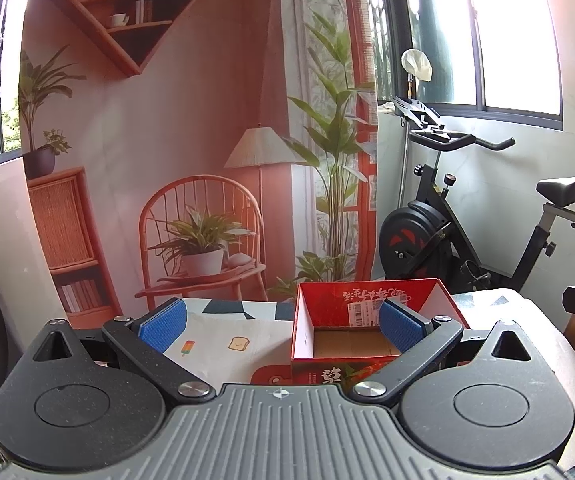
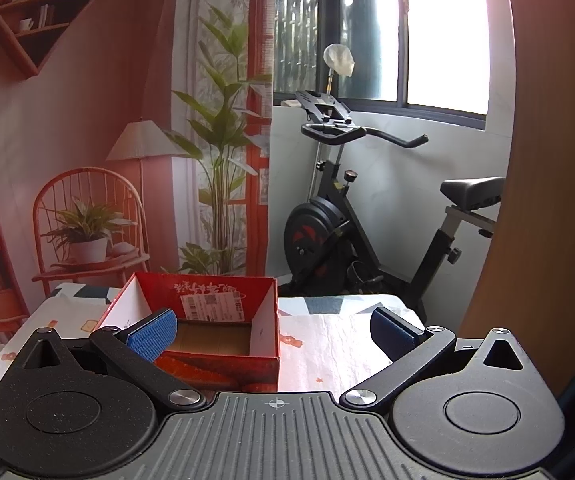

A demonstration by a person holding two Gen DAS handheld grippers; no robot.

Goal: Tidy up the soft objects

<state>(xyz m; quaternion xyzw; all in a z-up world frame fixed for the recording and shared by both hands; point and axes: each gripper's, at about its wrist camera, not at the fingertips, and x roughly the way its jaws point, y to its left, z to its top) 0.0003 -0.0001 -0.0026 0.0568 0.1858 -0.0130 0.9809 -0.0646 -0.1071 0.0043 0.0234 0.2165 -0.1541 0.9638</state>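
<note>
An open red cardboard box (image 1: pixel 319 368) stands on a table with a patterned white cloth (image 1: pixel 223 340); its brown floor is bare. It also shows in the right wrist view (image 2: pixel 223 368). My left gripper (image 1: pixel 283 326) is open and empty, its right blue pad (image 1: pixel 397 326) over the box's right side. My right gripper (image 2: pixel 273 330) is open and empty, its left blue pad (image 2: pixel 153 334) over the box's near left corner. No soft object shows in either view.
A black exercise bike (image 1: pixel 447 232) stands behind the table by the window, also in the right wrist view (image 2: pixel 351 224). A printed backdrop (image 1: pixel 191 128) of a chair, lamp and plants hangs behind. A wooden panel (image 2: pixel 527 240) rises at the right.
</note>
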